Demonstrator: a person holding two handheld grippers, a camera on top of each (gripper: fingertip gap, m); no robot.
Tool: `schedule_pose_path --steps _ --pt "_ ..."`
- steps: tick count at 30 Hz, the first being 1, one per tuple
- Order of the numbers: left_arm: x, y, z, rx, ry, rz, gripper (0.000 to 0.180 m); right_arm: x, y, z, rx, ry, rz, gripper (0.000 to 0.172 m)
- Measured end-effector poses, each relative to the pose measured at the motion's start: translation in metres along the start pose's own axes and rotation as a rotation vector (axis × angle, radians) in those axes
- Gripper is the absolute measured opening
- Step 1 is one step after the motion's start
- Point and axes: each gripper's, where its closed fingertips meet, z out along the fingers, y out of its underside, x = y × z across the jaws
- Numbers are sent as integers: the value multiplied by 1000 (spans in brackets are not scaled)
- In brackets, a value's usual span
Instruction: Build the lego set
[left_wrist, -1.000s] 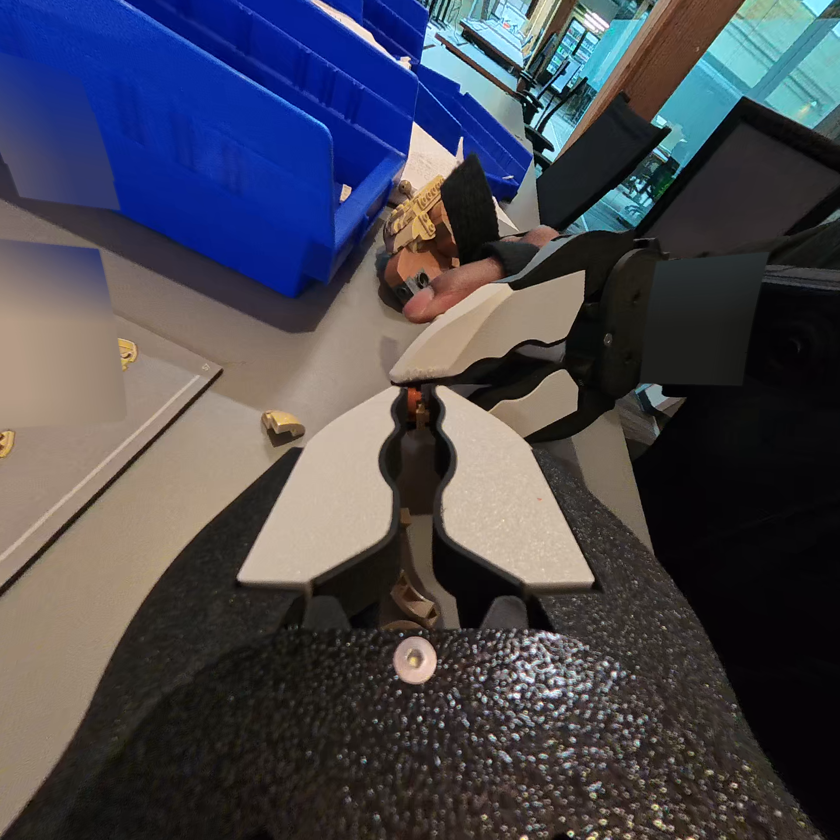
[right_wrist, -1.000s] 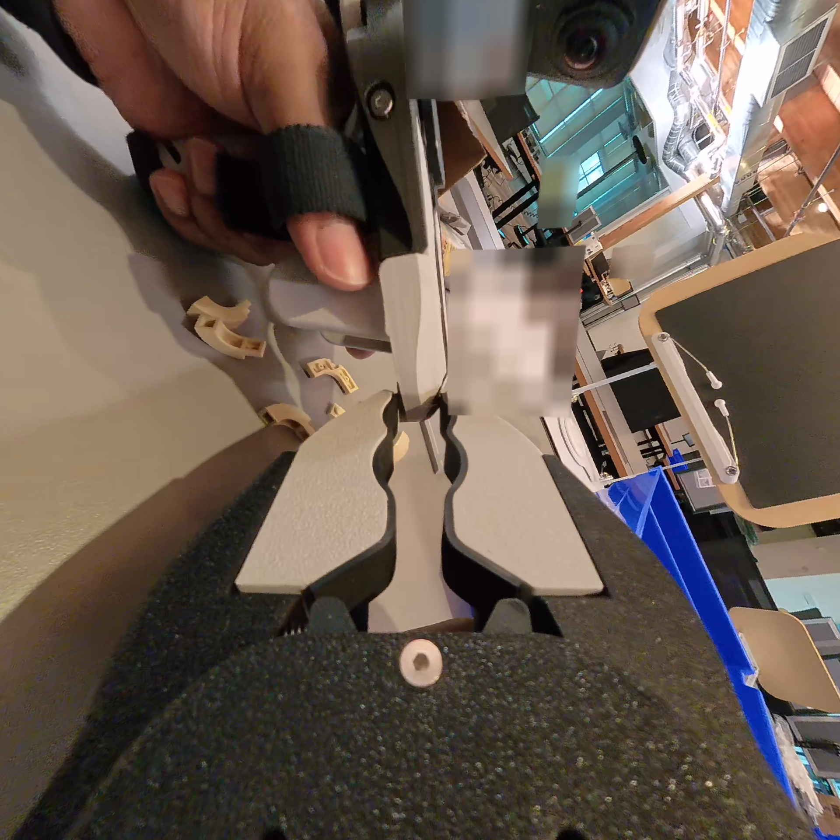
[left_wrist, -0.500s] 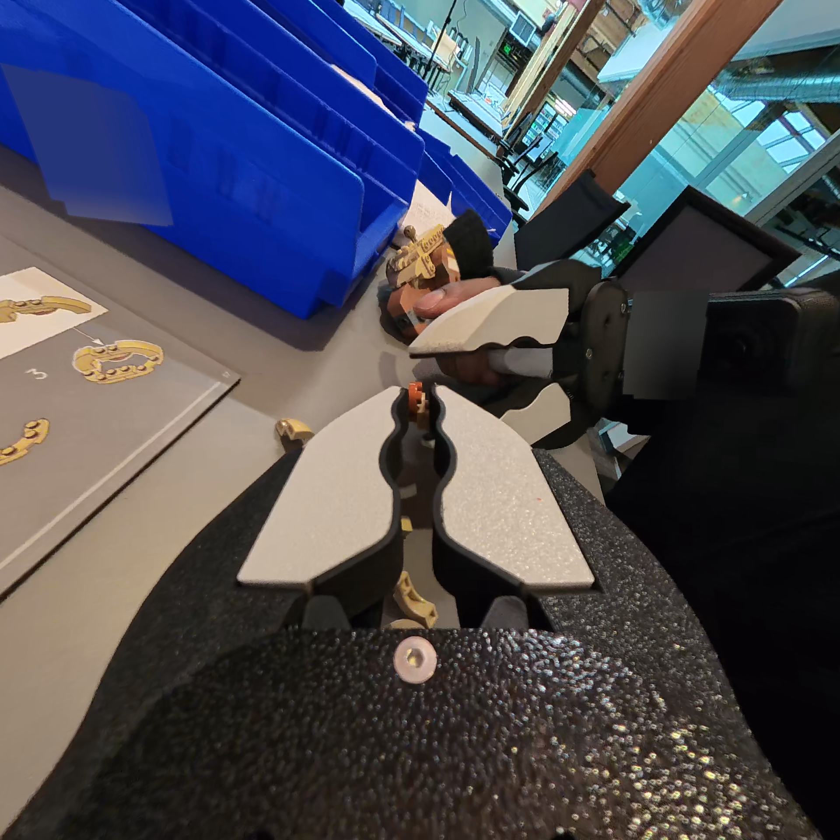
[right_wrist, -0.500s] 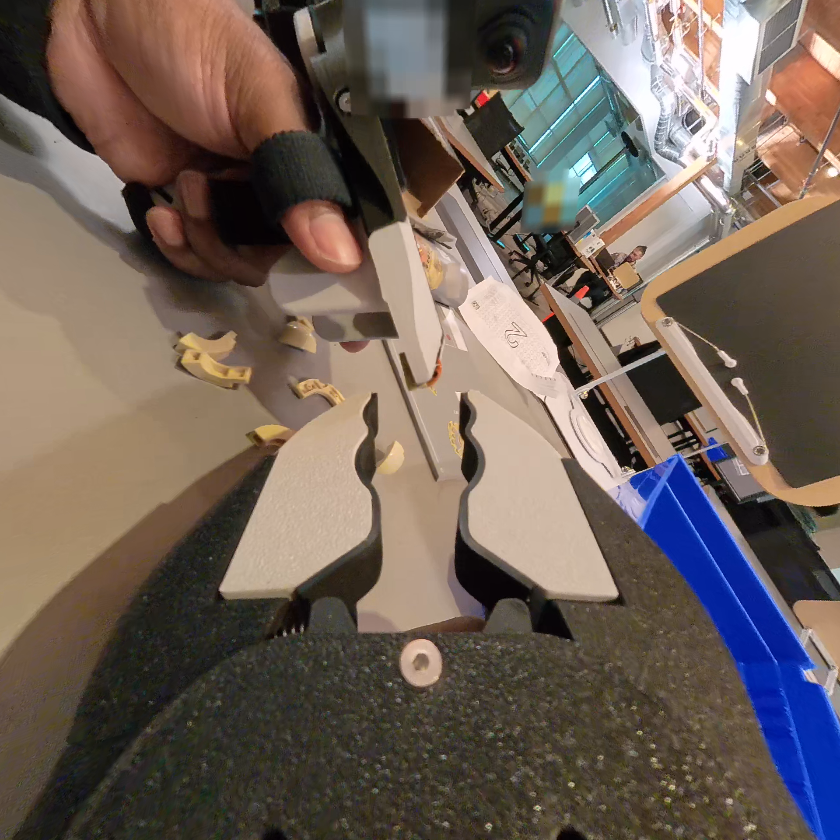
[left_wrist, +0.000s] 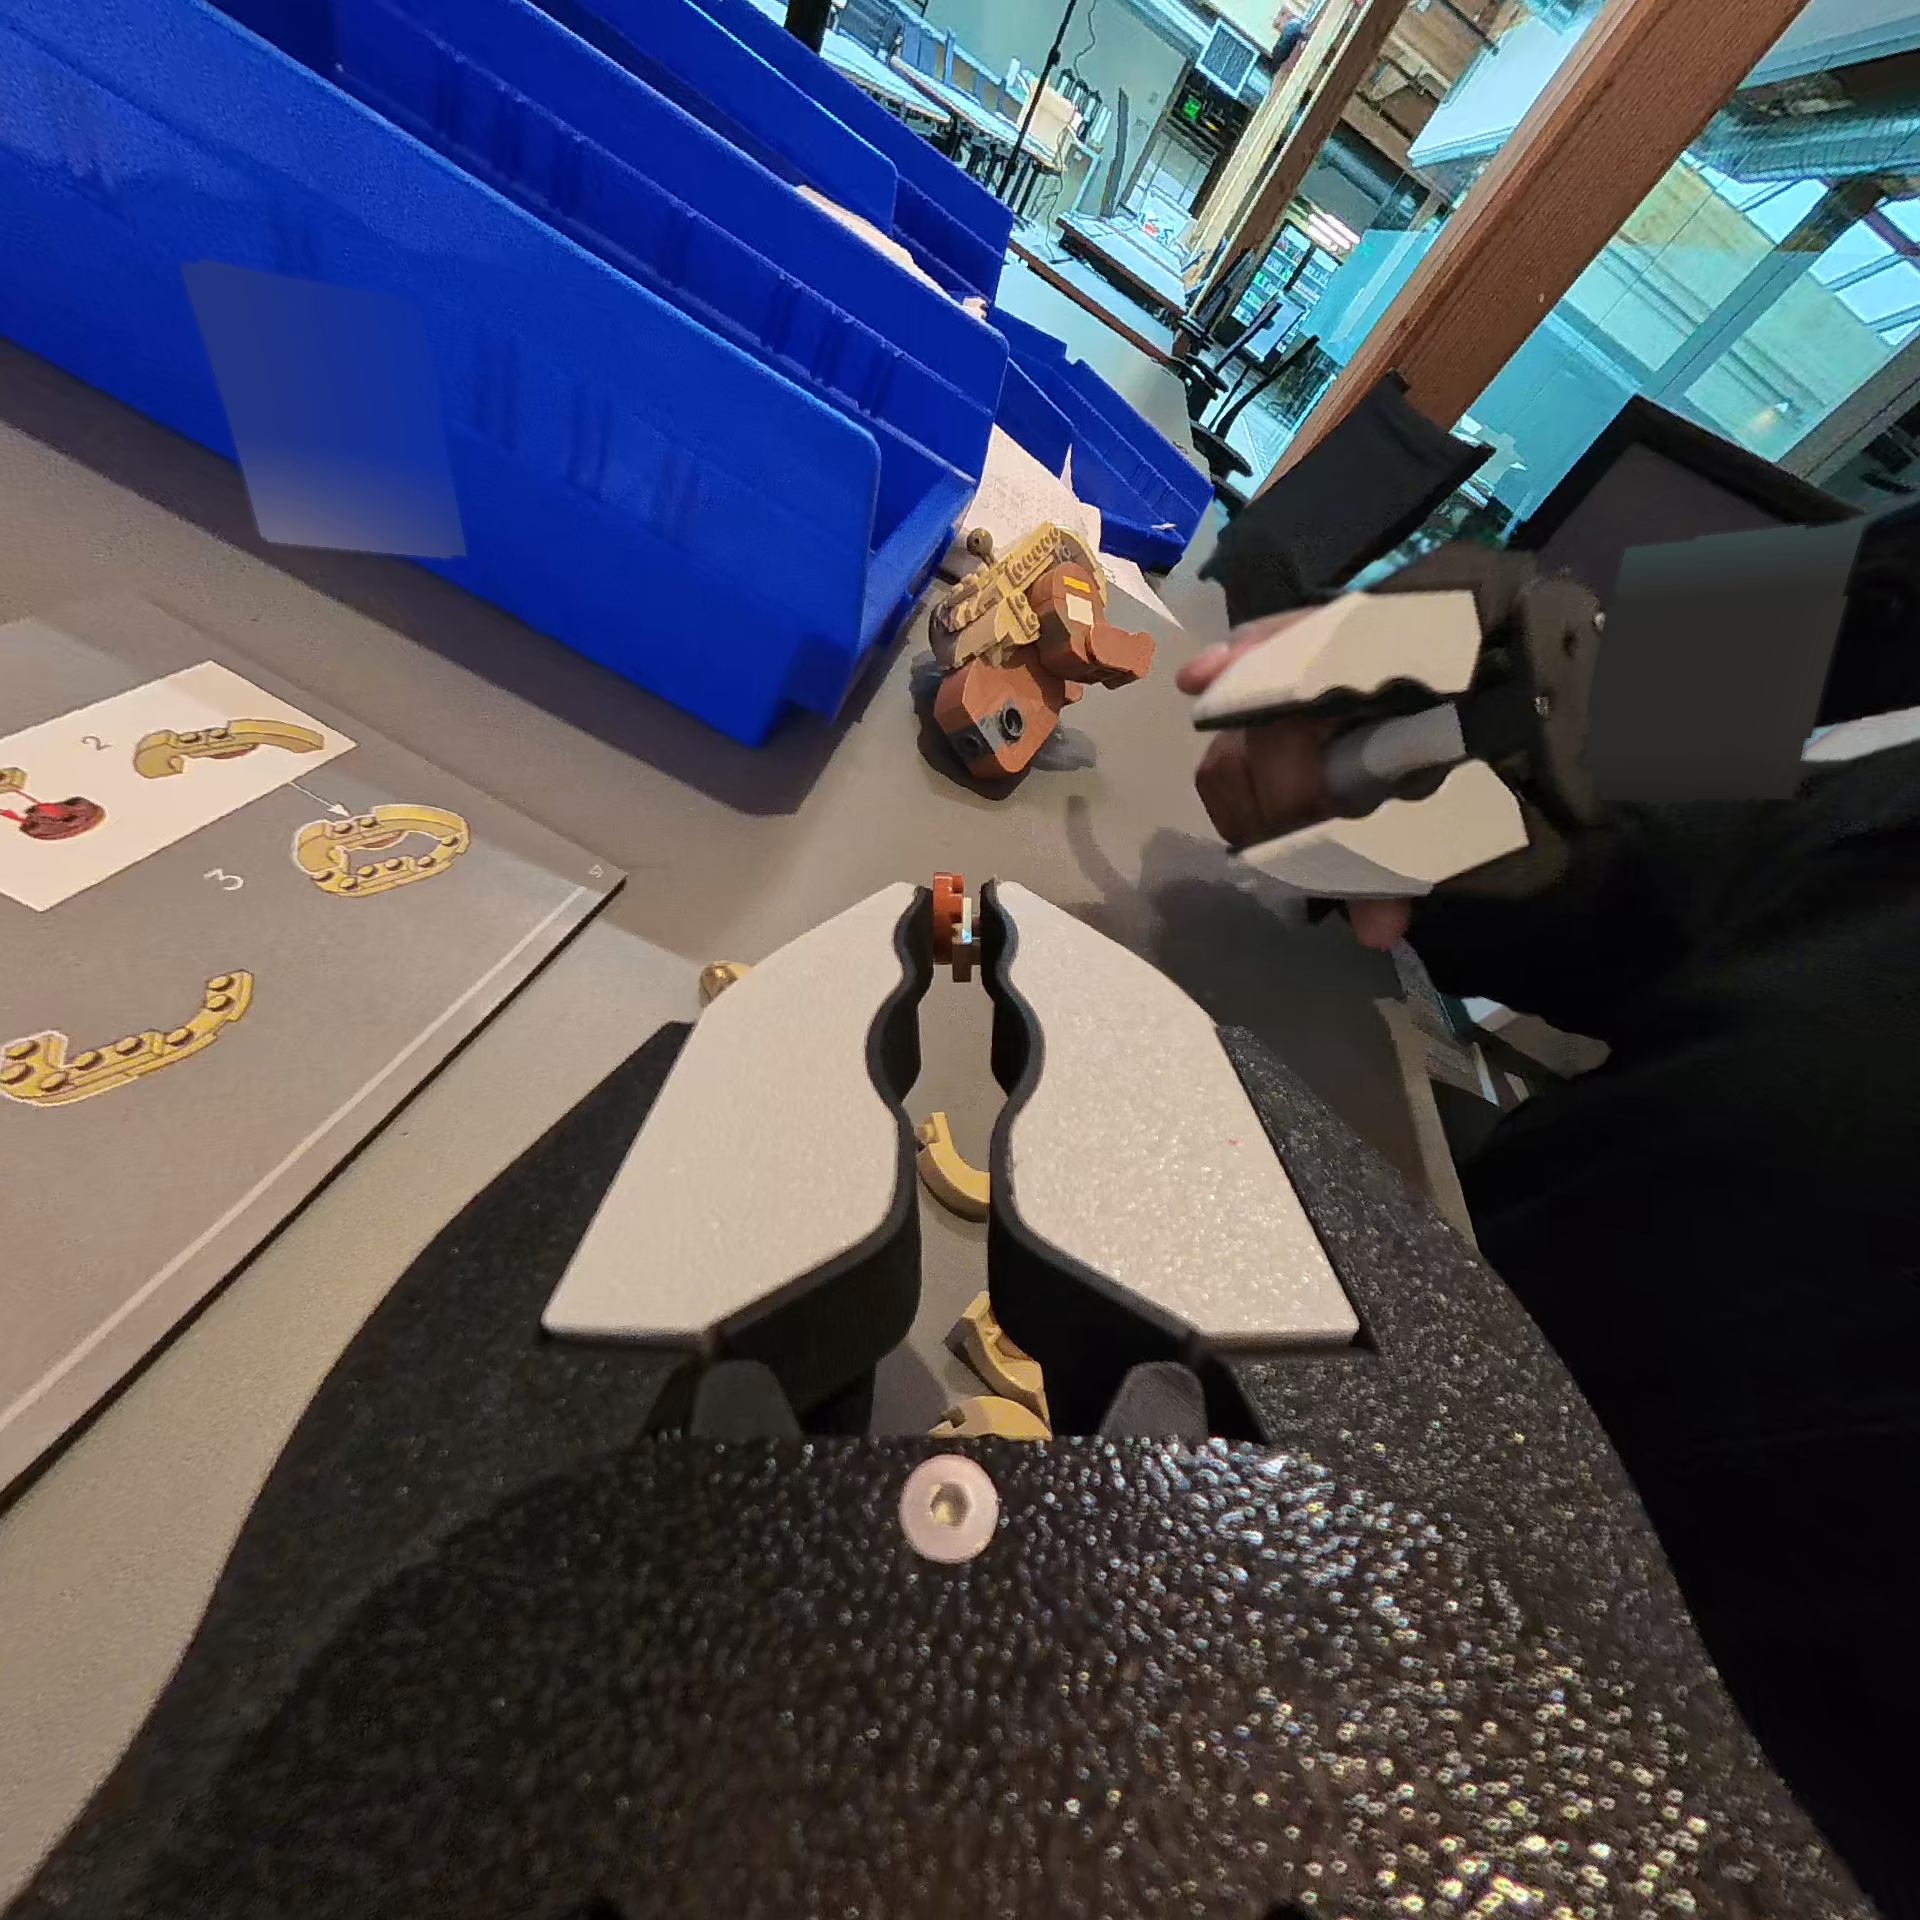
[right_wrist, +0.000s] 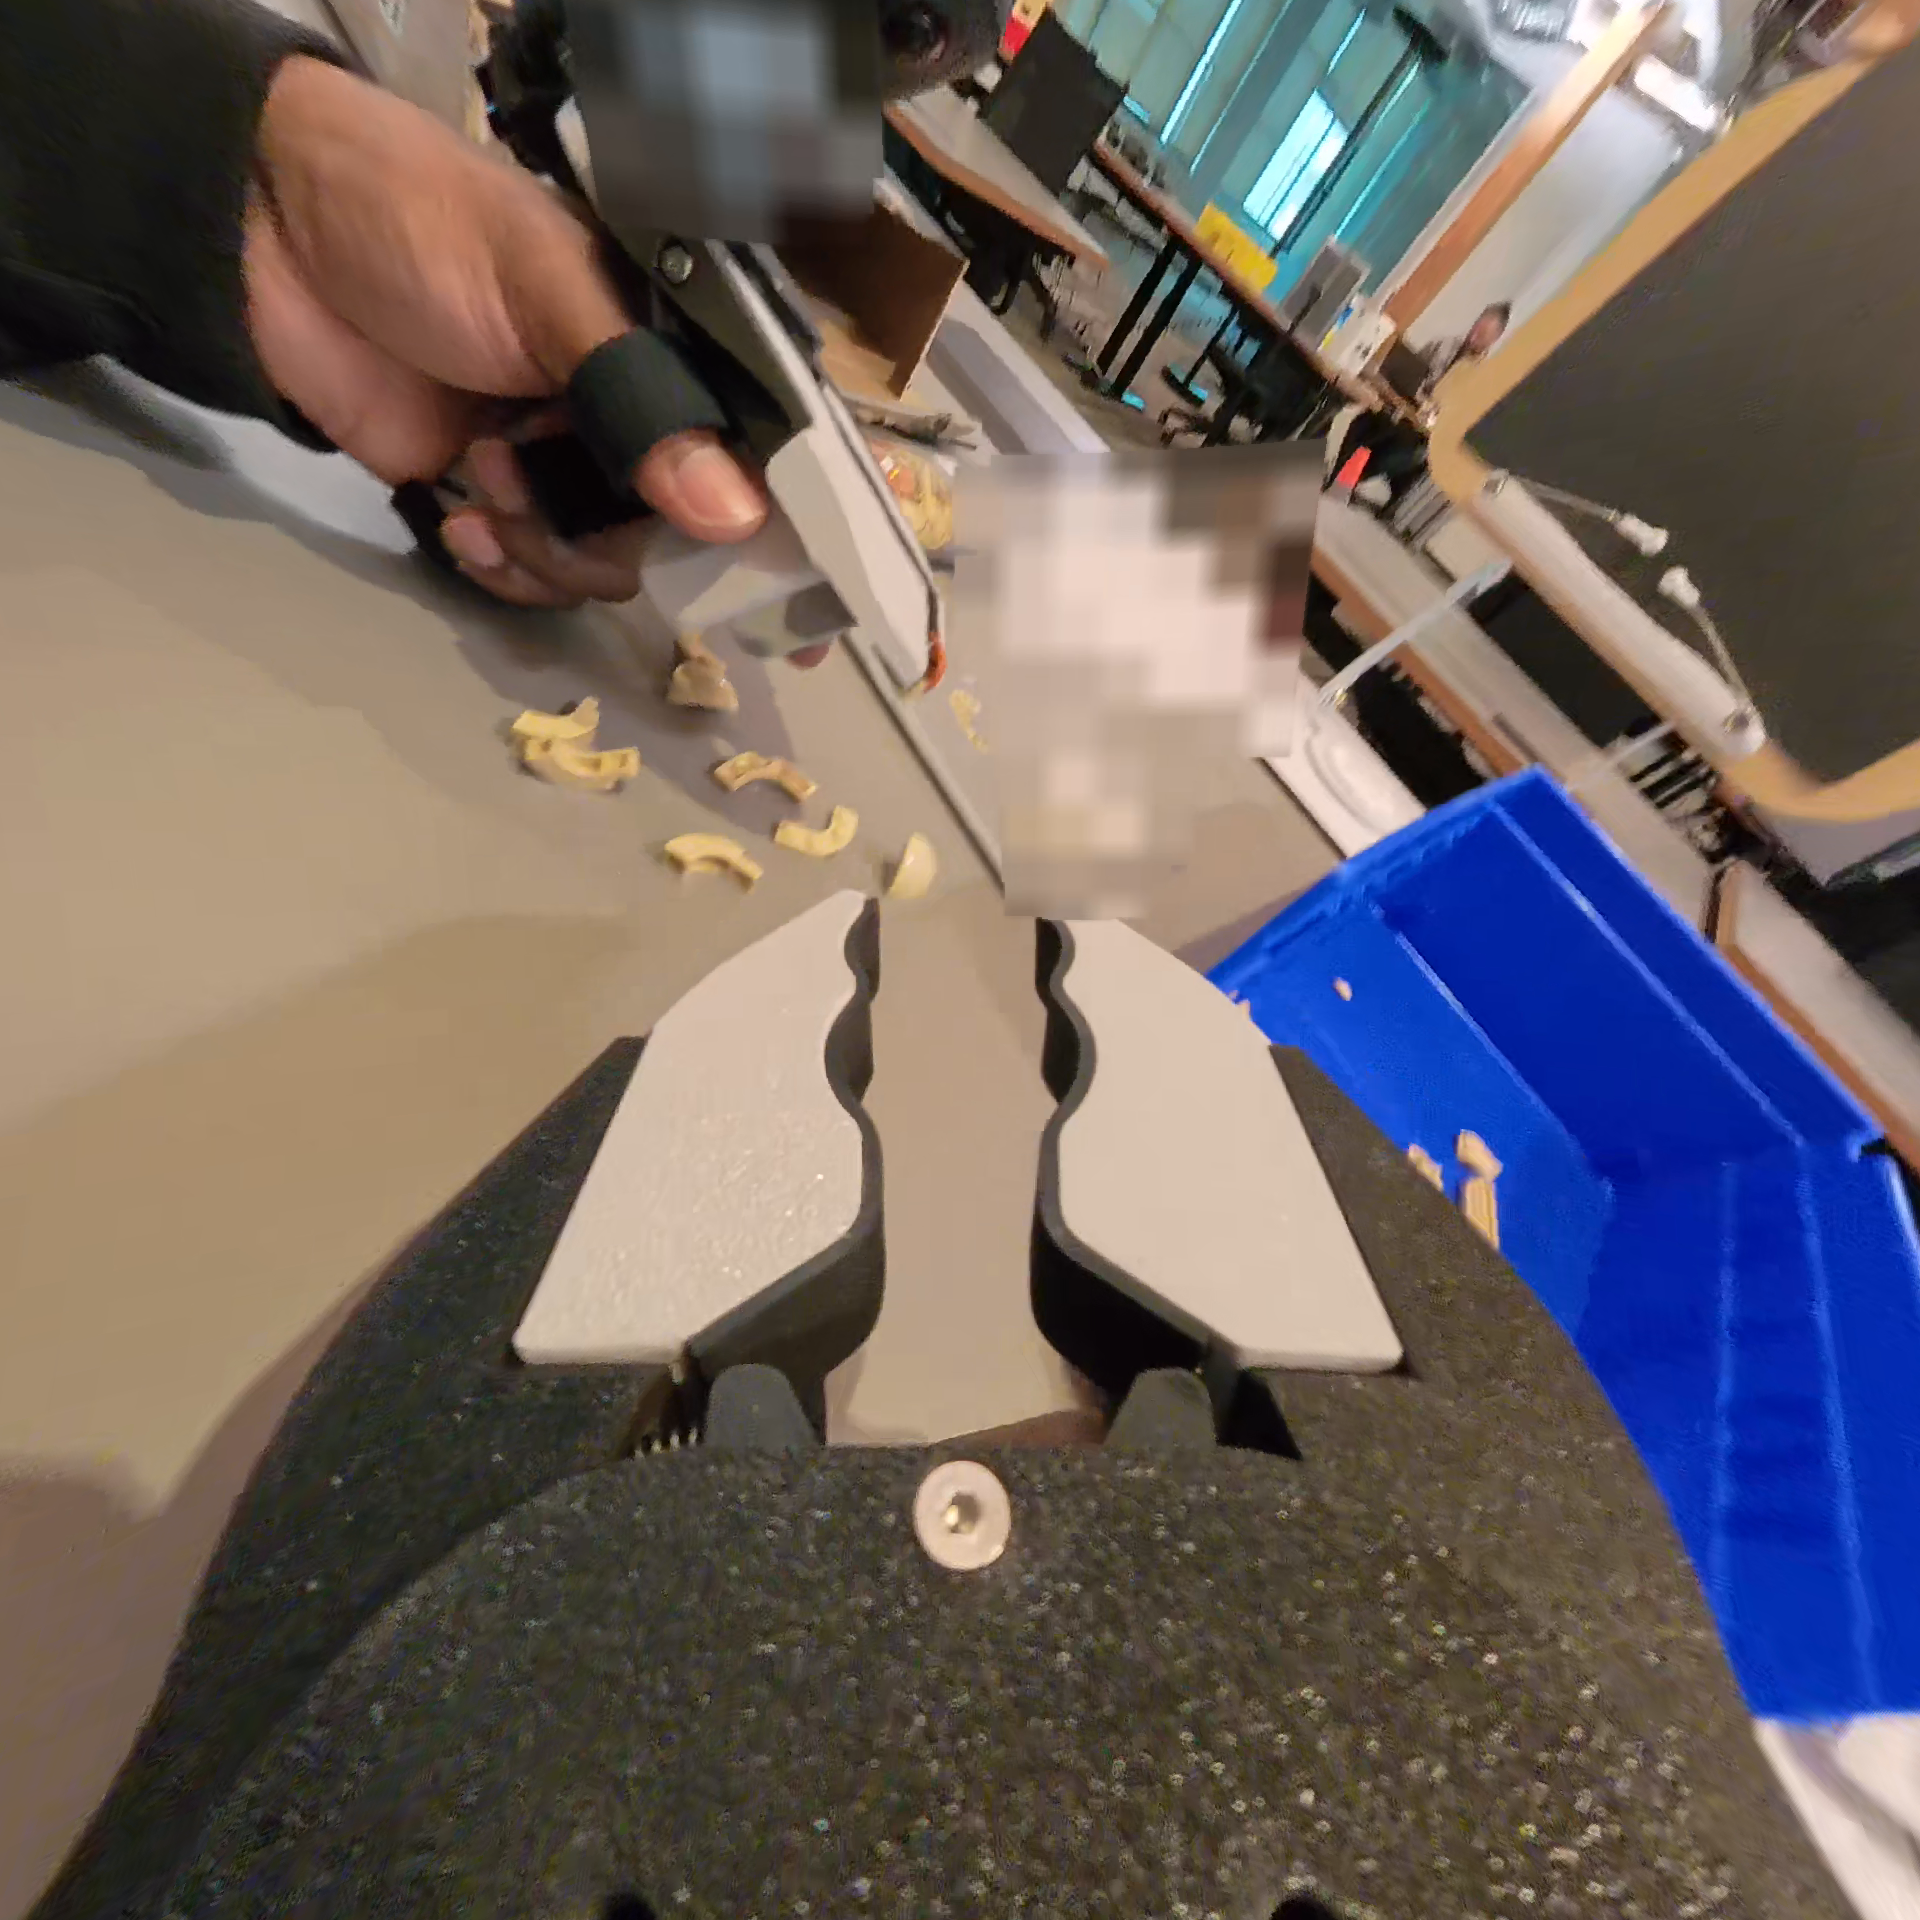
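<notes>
My left gripper (left_wrist: 956, 914) is shut on a small reddish-brown toy-brick piece (left_wrist: 948, 920) with a pale plate against it, held above the grey table (left_wrist: 727, 831). The same gripper shows in the right wrist view (right_wrist: 914, 665), held by a hand (right_wrist: 436, 312), with the brown piece at its tips. My right gripper (right_wrist: 954, 925) is open with nothing between its fingers, above the table near several tan curved bricks (right_wrist: 717, 857). It also shows in the left wrist view (left_wrist: 1340, 769), off to the right, its jaws apart.
Blue bins (left_wrist: 623, 416) line the table's far side; another blue bin (right_wrist: 1610, 1091) is at the right. A brown and tan brick model (left_wrist: 1029, 665) stands by the bins. An instruction sheet (left_wrist: 208, 935) lies left. Tan bricks (left_wrist: 951, 1164) lie under my left gripper. The left gripper's tips are roughly 8 cm from the right gripper's.
My right gripper, whose tips met my left gripper's tips a second ago, has opened and drawn back to the right. My left gripper has stayed shut on the brown piece.
</notes>
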Motion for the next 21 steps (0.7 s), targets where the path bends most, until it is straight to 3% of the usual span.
schedule_pose_path --steps 4,13,21 --pt "-1 0 0 0 -3 -2 8 -25 14 -24 -71 -60 25 28" --pt "8 4 3 -26 11 26 8 -123 25 -65 -200 -543 17 28" --pt "11 11 3 -61 35 16 8 -150 33 -67 -286 -667 38 31"
